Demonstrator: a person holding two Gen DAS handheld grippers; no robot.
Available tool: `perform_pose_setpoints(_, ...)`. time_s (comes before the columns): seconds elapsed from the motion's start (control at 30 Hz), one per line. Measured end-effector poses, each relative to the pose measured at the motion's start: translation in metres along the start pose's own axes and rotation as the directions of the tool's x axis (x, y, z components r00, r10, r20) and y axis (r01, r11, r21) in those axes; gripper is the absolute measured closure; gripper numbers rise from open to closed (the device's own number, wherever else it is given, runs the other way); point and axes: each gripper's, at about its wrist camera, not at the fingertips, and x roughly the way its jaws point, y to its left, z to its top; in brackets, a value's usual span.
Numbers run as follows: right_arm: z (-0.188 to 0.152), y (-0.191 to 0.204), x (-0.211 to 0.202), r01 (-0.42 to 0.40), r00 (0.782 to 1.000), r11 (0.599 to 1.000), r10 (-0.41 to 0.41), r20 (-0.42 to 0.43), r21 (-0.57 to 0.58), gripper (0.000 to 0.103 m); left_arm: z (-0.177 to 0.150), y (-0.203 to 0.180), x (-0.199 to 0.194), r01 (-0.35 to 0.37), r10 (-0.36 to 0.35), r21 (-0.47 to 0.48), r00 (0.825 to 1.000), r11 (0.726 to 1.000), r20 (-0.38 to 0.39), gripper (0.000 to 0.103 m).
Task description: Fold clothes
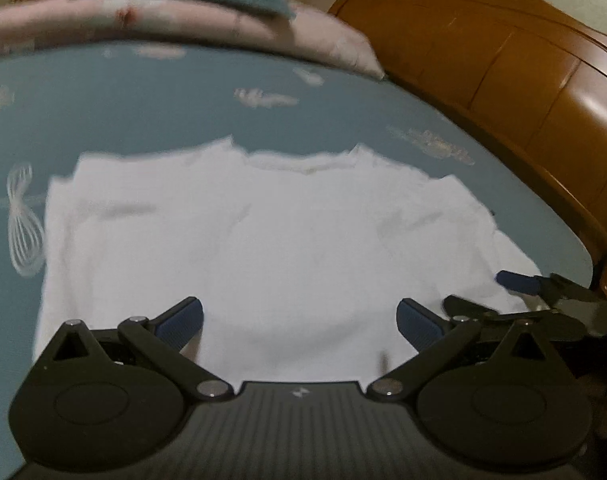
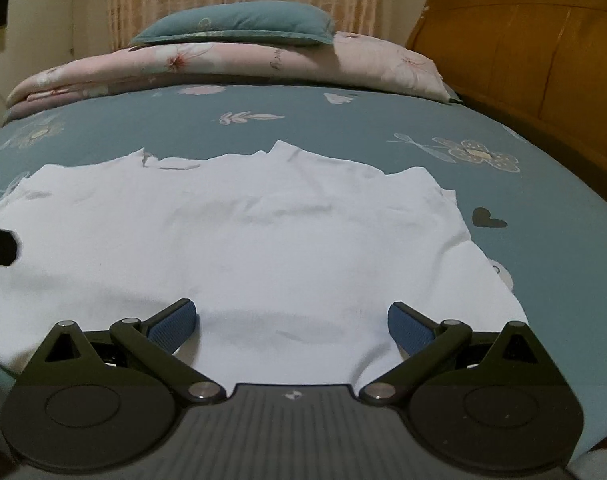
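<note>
Ahead of both tools, the white shirt [image 2: 239, 248] lies spread flat on the blue bedsheet [image 2: 543, 248], its near hem running just under my fingertips and its collar edge at the far side. Sleeves seem tucked in or lost in the glare; I cannot tell which, so this spread shape would fit a shirt laid out for folding as well as one partly folded at the sides.

My left gripper [image 1: 299, 322] stands wide, nothing between its pads, hovering over the near part of the cloth. My right gripper [image 2: 293, 322] is equally wide and empty, above the near hem toward the shirt's right corner.

Risks as I judge them:
- Left view is smeared, so I would misjudge where the hem sits and close on air, or on sheet.
- White cloth gives almost no contrast; layers are hard to separate, and a pinch could take only the top layer, leaving the back panel behind.
- Pads closing too deep could catch the bedsheet and drag it up with the shirt.
- Both tools sit near each other at the right; crossing paths could knock them together.
</note>
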Motion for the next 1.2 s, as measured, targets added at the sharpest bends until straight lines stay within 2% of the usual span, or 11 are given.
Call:
perform_pose_setpoints(0.13, -0.004, -0.002, 0.000, -0.005, 1.000, 1.000, 0.005, 0.016, -0.005, 0.000, -0.001, -0.002, -0.007, -0.001, 0.001, -0.002, 1.000, 1.000, -0.009, 0.001)
perform_pose_setpoints(0.27, -0.003, 0.001, -0.003, 0.003, 1.000, 1.000, -0.002, 0.020, -0.030, 0.000, 0.031, 0.015, -0.021, 0.080, -0.079, -0.054, 0.997, 0.995, 0.022, 0.001)
perform_pose_setpoints(0.37, 0.000, 0.005, -0.006, 0.009, 1.000, 0.999, -0.008, 0.015, -0.054, 0.000, 0.065, 0.038, -0.025, 0.066, -0.065, -0.080, 0.998, 0.995, 0.013, 0.001)
perform_pose_setpoints(0.47, 0.002, 0.008, -0.010, 0.015, 1.000, 0.997, -0.014, 0.010, -0.077, 0.000, 0.083, 0.063, -0.032, 0.058, -0.051, -0.125, 0.997, 0.990, 0.054, 0.001)
perform_pose_setpoints(0.57, 0.005, 0.011, -0.013, 0.021, 1.000, 0.995, -0.020, 0.005, -0.101, 0.000, 0.075, 0.096, -0.040, 0.162, -0.141, -0.213, 0.984, 0.963, 0.110, 0.001)
perform_pose_setpoints(0.63, 0.007, 0.013, -0.016, 0.025, 1.000, 0.993, -0.025, 0.002, -0.116, 0.000, 0.064, 0.118, -0.038, 0.215, -0.193, -0.278, 0.976, 0.936, 0.106, 0.001)
perform_pose_setpoints(0.77, 0.031, 0.052, -0.035, -0.058, 0.996, 0.962, 0.072, 0.044, -0.265, 0.000, 0.054, 0.143, -0.034, 0.120, -0.110, -0.344, 0.993, 0.931, 0.049, 0.001)
perform_pose_setpoints(0.87, 0.044, 0.102, -0.040, -0.151, 0.984, 0.882, 0.179, 0.020, -0.447, 0.000, 0.051, 0.156, -0.038, 0.115, -0.111, -0.376, 0.993, 0.920, 0.033, 0.001)
perform_pose_setpoints(0.97, 0.046, 0.157, -0.041, -0.210, 0.968, 0.755, 0.249, -0.025, -0.622, 0.000, 0.051, 0.168, -0.042, 0.146, -0.134, -0.407, 0.989, 0.902, 0.057, 0.001)
perform_pose_setpoints(1.1, 0.040, 0.219, -0.043, -0.268, 0.946, 0.608, 0.312, -0.085, -0.747, 0.000, 0.053, 0.174, -0.044, 0.195, -0.174, -0.427, 0.981, 0.883, 0.087, 0.001)
perform_pose_setpoints(1.2, 0.029, 0.252, -0.042, -0.291, 0.936, 0.529, 0.330, -0.122, -0.797, 0.000, 0.052, 0.178, -0.043, 0.215, -0.191, -0.443, 0.977, 0.871, 0.098, 0.001)
